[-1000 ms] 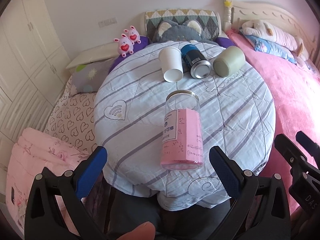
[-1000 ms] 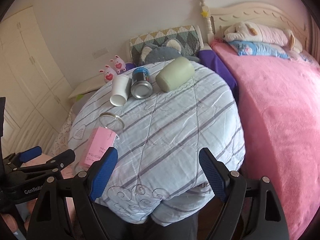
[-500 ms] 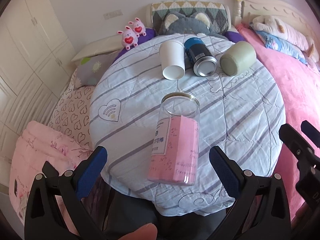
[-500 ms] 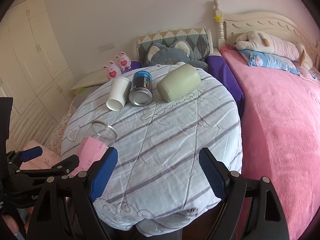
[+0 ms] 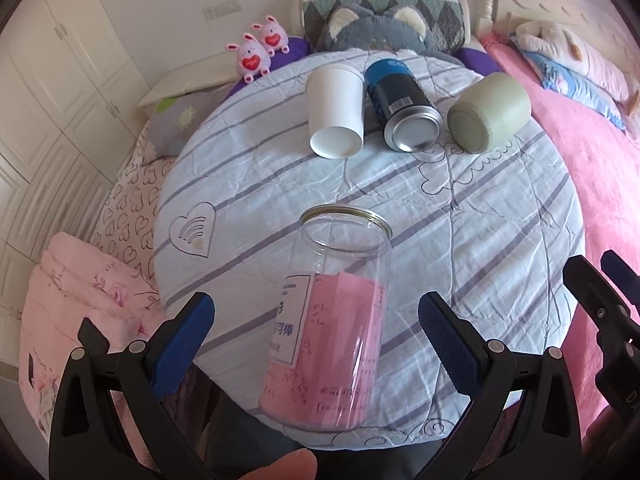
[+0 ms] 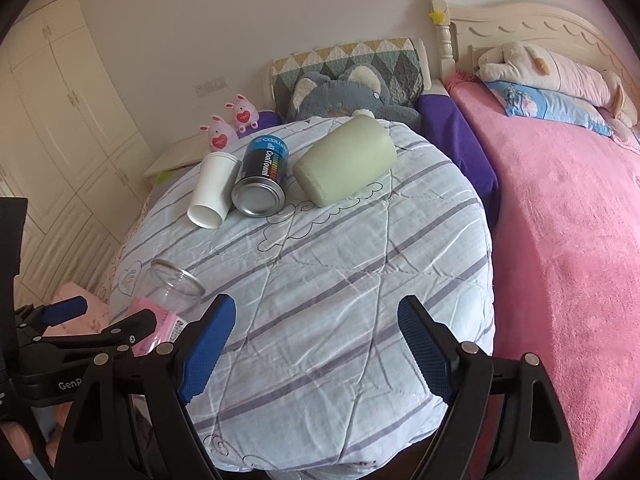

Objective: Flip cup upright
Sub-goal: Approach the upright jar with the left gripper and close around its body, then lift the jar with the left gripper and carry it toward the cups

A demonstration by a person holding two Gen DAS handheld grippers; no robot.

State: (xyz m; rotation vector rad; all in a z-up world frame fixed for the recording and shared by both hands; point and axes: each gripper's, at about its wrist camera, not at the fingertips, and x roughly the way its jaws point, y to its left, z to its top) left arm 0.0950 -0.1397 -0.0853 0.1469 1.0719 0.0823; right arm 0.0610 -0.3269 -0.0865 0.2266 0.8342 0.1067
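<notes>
1. Your left tongs are spread wide, gripping nothing; the blue pads flank the clear jar without touching it.
2. The clear jar lies on its side on the round table, at 6 o'clock on the tabletop near the front edge. Its gold-rimmed mouth points toward 12 o'clock; pink paper with a white label sits inside.
3. Your right tongs are likewise spread wide and hold nothing, hovering over the striped quilted cover at the table's near edge. In the right wrist view the left tongs appear at 8 o'clock, beside the jar.
4. Three more containers lie on their sides in a row at 12 o'clock on the table, bases toward you: a white paper cup, a blue-and-black can just beside it, and a pale green cup a little apart at 1 o'clock.
5. Beyond the table: a grey plush cat, two pink rabbit toys, and a bed with a pink blanket at 3 o'clock.
</notes>
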